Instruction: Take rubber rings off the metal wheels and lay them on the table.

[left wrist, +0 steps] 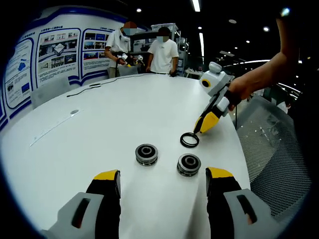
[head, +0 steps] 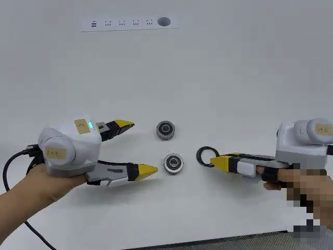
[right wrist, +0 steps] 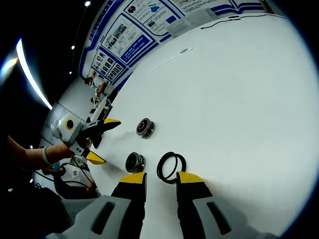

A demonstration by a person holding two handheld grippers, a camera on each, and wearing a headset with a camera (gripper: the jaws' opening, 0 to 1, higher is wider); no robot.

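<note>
Two metal wheels with dark rims lie flat on the white table [head: 234, 94]: a far one [head: 165, 129] and a near one [head: 173, 163]. A loose black rubber ring [head: 207, 155] lies just right of the near wheel. My left gripper [head: 144, 147] is open wide, with its jaws left of both wheels and nothing between them. My right gripper [head: 216, 160] is narrowly open and empty, its tips at the ring's near right edge. In the left gripper view the wheels [left wrist: 146, 154] [left wrist: 189, 164] sit just beyond the jaws. The right gripper view has the ring [right wrist: 169, 167] right in front of its jaws.
A white power strip [head: 129, 23] lies at the table's far side. A black cable [head: 8, 172] trails from the left gripper. The table's front edge [head: 208, 242] runs close below the hands. Two people [left wrist: 149, 50] stand beyond the table's far end.
</note>
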